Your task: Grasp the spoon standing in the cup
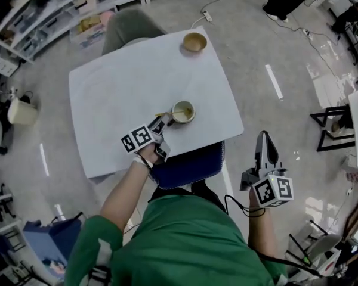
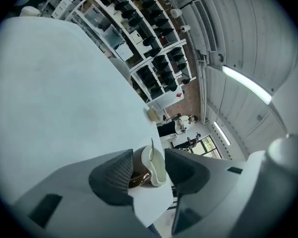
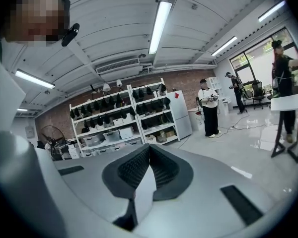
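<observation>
The cup [image 1: 183, 112], with the spoon [image 2: 152, 151] upright inside, stands close to the worktop's [image 1: 119, 88] near edge. Bare worktop lies beyond and left of the cup. The left gripper [image 1: 165, 123] has its fingers spread wide either side of the cup, gripping nothing. A bowl [image 1: 195, 42] sits well beyond the cup, at the far corner. The right gripper [image 1: 264, 139], fingers pressed together and empty, hangs off the worktop, right of the cup.

Cool, even light falls from long ceiling tube lamps [image 3: 160, 26], with daylight through a window [image 3: 260, 58]. The glossy floor [image 1: 319, 73] carries white glare patches; the white table [image 1: 119, 100] is lit flat, with hardly a shadow. Both gripper views are strong fisheyes — black corners, bowed shelves [image 3: 114, 113] — and the cup [image 2: 158, 165], close to the lens, looks soft.
</observation>
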A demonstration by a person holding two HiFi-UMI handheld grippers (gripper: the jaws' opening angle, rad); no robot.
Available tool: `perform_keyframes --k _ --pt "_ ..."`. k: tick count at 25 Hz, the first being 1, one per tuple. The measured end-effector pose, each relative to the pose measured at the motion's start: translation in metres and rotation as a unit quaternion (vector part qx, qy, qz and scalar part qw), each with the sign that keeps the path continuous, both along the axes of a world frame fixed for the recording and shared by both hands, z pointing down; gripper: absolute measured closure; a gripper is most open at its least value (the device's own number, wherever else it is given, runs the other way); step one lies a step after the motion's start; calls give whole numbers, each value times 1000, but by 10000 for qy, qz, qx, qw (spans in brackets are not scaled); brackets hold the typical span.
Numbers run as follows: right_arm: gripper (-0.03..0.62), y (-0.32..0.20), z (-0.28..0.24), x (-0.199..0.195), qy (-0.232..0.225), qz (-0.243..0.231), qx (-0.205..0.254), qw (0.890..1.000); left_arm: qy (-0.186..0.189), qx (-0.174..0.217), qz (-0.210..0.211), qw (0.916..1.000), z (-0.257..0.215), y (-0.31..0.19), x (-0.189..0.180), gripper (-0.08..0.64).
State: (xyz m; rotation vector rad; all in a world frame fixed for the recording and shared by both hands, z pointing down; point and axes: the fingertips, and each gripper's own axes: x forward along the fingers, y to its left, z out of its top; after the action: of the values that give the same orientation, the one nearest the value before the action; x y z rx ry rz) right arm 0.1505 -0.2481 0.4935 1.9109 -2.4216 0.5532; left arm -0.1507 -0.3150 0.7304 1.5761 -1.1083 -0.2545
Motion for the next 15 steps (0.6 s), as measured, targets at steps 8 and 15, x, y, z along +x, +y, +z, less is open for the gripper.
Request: perform_keyframes --k 8,15 --pt "569 7 9 16 -37 192 -63 9998 109 -30 -29 9999 11 -13 12 354" --pt "569 7 1 12 -56 129 -51 9999 93 38 -102 9999 0 -12 10 497"
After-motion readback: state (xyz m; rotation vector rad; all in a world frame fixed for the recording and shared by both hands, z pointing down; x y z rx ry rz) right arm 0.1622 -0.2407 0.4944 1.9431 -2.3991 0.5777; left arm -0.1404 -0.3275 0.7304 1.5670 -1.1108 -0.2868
